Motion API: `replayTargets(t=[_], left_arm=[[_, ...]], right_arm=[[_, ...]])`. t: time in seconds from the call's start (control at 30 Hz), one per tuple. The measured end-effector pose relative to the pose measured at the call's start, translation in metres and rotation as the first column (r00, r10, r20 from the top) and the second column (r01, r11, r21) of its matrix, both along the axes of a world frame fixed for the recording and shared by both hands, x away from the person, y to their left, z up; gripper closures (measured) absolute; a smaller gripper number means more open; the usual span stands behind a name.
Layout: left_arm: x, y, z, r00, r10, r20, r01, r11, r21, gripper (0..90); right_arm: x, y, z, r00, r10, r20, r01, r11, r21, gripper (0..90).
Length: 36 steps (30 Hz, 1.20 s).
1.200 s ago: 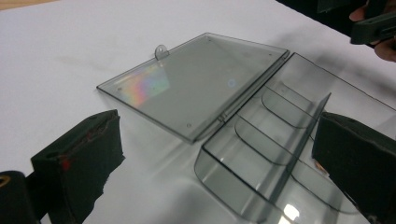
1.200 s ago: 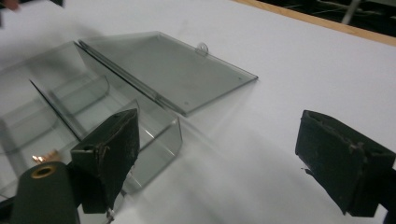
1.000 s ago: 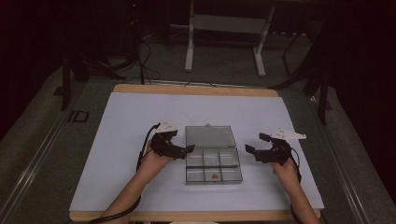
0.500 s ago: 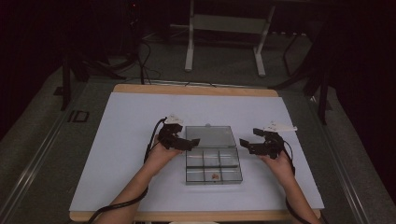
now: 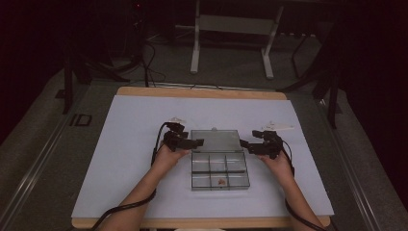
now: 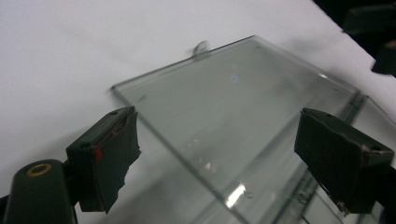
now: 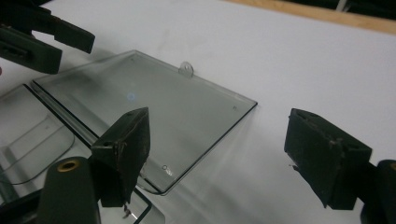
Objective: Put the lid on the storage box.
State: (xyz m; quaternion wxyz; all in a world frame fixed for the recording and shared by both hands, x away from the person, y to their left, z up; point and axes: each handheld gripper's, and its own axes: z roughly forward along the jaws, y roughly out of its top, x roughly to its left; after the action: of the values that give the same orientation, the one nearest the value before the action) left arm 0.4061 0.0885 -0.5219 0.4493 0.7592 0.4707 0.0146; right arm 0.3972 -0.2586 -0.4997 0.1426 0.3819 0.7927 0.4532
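Lid lies flat between both grippers, long axis left to right in the high view.
Left gripper [image 5: 198, 142] and right gripper [image 5: 243, 143] flank the open lid [image 5: 215, 140] of the compartment box [image 5: 220, 174]; both sets of fingers spread open, empty, equally near.

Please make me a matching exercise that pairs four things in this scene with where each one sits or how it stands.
Things:
1. left gripper
2. right gripper
3. clear lid
4. small reddish item

Places or states:
A. lying open and flat on the white table cover, behind the compartments
B. in the front middle compartment of the clear box
C. jaws open at the lid's left edge
D. jaws open at the lid's right edge

Pairs: 1-C, 2-D, 3-A, 4-B
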Motion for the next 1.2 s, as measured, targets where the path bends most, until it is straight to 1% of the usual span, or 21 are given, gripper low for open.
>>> replayTargets(t=[0.03, 0.1, 0.17, 0.23, 0.27, 0.37, 0.43, 0.47, 0.53, 0.6, 0.63, 0.7, 0.73, 0.8, 0.9, 0.93, 0.97, 1.03, 1.1, 1.13, 1.2], left_arm=[[0.001, -0.001, -0.002, 0.9999, -0.002, -0.016, 0.002, 1.0, 0.005, 14.4], [0.0, -0.002, -0.004, 0.9998, 0.011, -0.017, -0.01, 0.9996, 0.028, 15.2], [0.001, -0.001, -0.005, 0.9981, 0.028, -0.054, -0.028, 0.9996, 0.005, 15.3], [0.001, -0.001, -0.006, 0.9966, 0.023, -0.079, -0.022, 0.9997, 0.009, 17.2], [0.002, -0.001, -0.007, 0.9953, 0.029, -0.093, -0.029, 0.9996, 0.007, 17.8], [0.005, 0.001, -0.011, 0.9899, 0.027, -0.139, -0.032, 0.999, -0.031, 19.6], [0.005, 0.001, -0.011, 0.9901, 0.03, -0.137, -0.035, 0.9989, -0.031, 22.1], [0.006, 0.001, -0.012, 0.9889, 0.033, -0.145, -0.039, 0.9985, -0.039, 22.4], [0.006, 0.0, -0.011, 0.9868, 0.028, -0.16, -0.035, 0.9986, -0.04, 24.1], [0.006, -0.003, -0.01, 0.9868, 0.02, -0.161, -0.025, 0.9994, -0.024, 25.1], [0.005, -0.004, -0.01, 0.9863, 0.014, -0.164, -0.018, 0.9995, -0.024, 25.9], [0.006, -0.003, -0.01, 0.9832, 0.006, -0.182, -0.015, 0.9988, -0.047, 29.4], [0.006, -0.003, -0.01, 0.9828, 0.003, -0.185, -0.012, 0.9986, -0.051, 31.4], [0.007, -0.002, -0.011, 0.9811, -0.003, -0.193, -0.01, 0.998, -0.062, 32.8], [0.006, -0.002, -0.011, 0.9819, -0.004, -0.189, -0.01, 0.9974, -0.071, 34.4], [0.006, -0.002, -0.01, 0.9842, -0.008, -0.177, -0.005, 0.9975, -0.071, 34.9], [0.005, -0.002, -0.01, 0.9857, -0.012, -0.168, -0.002, 0.9964, -0.084, 36.7], [0.002, -0.002, -0.006, 0.9912, -0.015, -0.132, 0.005, 0.9966, -0.082, 41.9], [-0.001, -0.004, -0.002, 0.9962, -0.017, -0.085, 0.012, 0.9981, -0.06, 43.8], [-0.002, -0.005, 0.0, 0.9977, -0.018, -0.065, 0.014, 0.9986, -0.052, 44.9], [-0.006, -0.006, 0.003, 0.9995, -0.021, -0.023, 0.021, 0.9991, -0.038, 47.3]], right_arm=[[0.001, 0.001, -0.001, 1.0, -0.002, -0.005, 0.002, 1.0, -0.003, 22.6], [0.001, 0.002, -0.004, 0.9999, 0.001, -0.016, -0.001, 1.0, -0.002, 22.6], [0.001, 0.003, -0.005, 0.9998, 0.001, -0.018, -0.001, 1.0, -0.004, 22.6], [0.001, 0.004, -0.006, 0.9998, 0.005, -0.022, -0.005, 1.0, -0.003, 22.6], [0.001, 0.004, -0.006, 0.9998, 0.006, -0.021, -0.006, 1.0, -0.005, 22.6], [0.001, 0.005, -0.006, 0.9997, 0.009, -0.025, -0.009, 1.0, -0.005, 22.6], [0.001, 0.005, -0.005, 0.9997, 0.013, -0.023, -0.013, 1.0, -0.006, 22.6], [0.001, 0.006, -0.005, 0.9996, 0.015, -0.022, -0.015, 1.0, -0.009, 22.6], [0.001, 0.006, -0.005, 0.9995, 0.017, -0.026, -0.017, 1.0, -0.01, 22.6], [0.001, 0.006, -0.006, 0.9995, 0.016, -0.029, -0.016, 1.0, -0.009, 22.6], [0.002, 0.006, -0.006, 0.9994, 0.015, -0.031, -0.015, 1.0, -0.01, 22.6], [0.002, 0.006, -0.006, 0.9993, 0.015, -0.034, -0.015, 1.0, -0.007, 23.0], [0.002, 0.005, -0.006, 0.9992, 0.016, -0.036, -0.016, 1.0, -0.007, 23.5], [0.002, 0.006, -0.007, 0.9992, 0.014, -0.038, -0.014, 1.0, -0.008, 23.5], [0.003, 0.006, -0.008, 0.9989, 0.01, -0.045, -0.011, 1.0, -0.005, 23.5], [0.003, 0.006, -0.008, 0.9987, 0.011, -0.049, -0.011, 1.0, -0.002, 23.5], [0.003, 0.006, -0.008, 0.9987, 0.01, -0.051, -0.01, 1.0, -0.001, 23.6], [0.003, 0.006, -0.009, 0.9985, 0.008, -0.053, -0.008, 1.0, -0.001, 23.5], [0.004, 0.006, -0.009, 0.9984, 0.009, -0.057, -0.009, 1.0, 0.001, 23.6], [0.004, 0.006, -0.009, 0.9983, 0.009, -0.057, -0.009, 1.0, 0.001, 23.7], [0.004, 0.006, -0.008, 0.9986, 0.011, -0.051, -0.011, 1.0, 0.002, 28.0]])
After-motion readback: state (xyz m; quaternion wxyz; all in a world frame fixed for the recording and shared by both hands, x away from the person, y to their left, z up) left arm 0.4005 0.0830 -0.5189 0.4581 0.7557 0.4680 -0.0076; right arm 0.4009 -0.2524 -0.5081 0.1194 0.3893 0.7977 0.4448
